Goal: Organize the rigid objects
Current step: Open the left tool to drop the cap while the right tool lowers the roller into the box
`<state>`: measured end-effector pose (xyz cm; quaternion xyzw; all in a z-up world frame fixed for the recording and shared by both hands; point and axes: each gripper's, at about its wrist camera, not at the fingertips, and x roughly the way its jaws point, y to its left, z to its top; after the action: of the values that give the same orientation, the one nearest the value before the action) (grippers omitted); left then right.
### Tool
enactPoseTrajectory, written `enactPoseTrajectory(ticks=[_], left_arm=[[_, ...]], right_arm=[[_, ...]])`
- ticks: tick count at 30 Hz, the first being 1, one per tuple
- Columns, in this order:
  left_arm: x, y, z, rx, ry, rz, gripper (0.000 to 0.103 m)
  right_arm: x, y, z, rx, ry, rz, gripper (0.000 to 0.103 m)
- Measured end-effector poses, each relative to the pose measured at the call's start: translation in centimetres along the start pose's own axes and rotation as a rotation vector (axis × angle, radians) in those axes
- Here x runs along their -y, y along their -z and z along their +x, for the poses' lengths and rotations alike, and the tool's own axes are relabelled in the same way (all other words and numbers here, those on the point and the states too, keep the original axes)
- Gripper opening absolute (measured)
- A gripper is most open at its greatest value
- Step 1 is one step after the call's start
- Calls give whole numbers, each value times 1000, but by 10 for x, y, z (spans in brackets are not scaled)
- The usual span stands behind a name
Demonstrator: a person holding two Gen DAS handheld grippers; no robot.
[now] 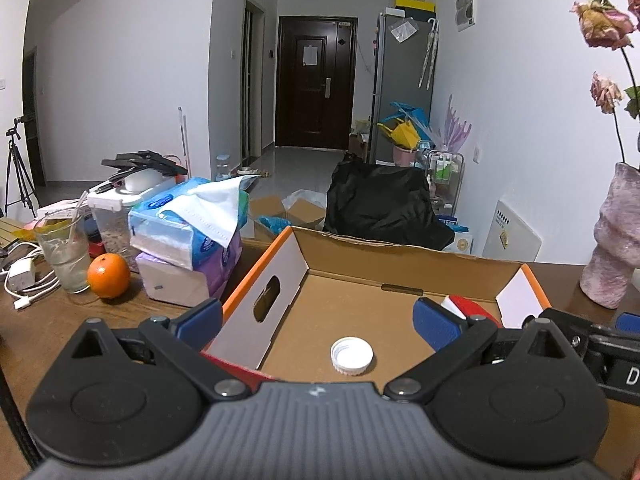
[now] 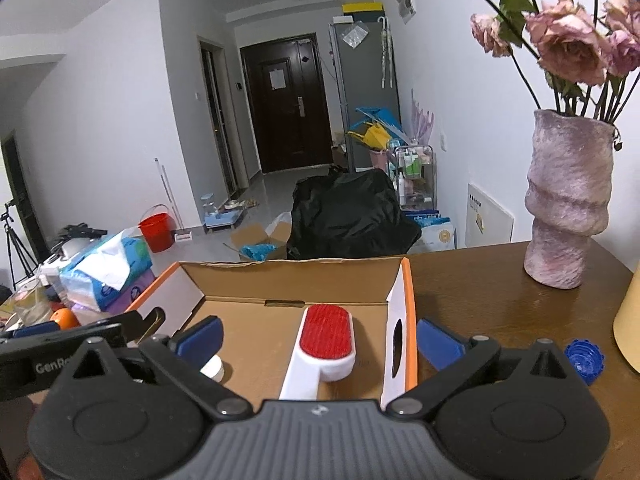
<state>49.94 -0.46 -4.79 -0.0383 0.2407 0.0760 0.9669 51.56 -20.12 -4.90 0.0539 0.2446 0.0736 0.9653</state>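
A cardboard box (image 1: 400,276) with orange edges sits open on the brown wooden table (image 1: 60,320), filling the middle of both views. In the left wrist view, a white bottle cap (image 1: 352,355) lies on the box floor at lower centre, between the spread blue pads of the left gripper (image 1: 318,320), whose fingers stand wide apart with nothing held. In the right wrist view, a lint brush (image 2: 326,342) with a red bristle face and white handle lies flat inside the box, at centre frame. The right gripper (image 2: 318,340) is also wide open and holds nothing; its one finger sits over the box interior, the other outside the box's right wall. A blue bottle cap (image 2: 584,360) rests on the table at lower right, outside the box. A pink vase (image 2: 568,200) of dried roses stands at the right. At the left of the left wrist view sit an orange (image 1: 109,275), a glass (image 1: 66,252) and tissue packs (image 1: 192,224).
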Motion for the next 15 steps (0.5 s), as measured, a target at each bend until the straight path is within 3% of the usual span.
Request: enactPoseTrajectory(ticks=[15], left_arm=[[-20, 33, -51, 55, 11, 31, 103]], right_arm=[[-12, 35, -58, 34, -14, -87, 103]])
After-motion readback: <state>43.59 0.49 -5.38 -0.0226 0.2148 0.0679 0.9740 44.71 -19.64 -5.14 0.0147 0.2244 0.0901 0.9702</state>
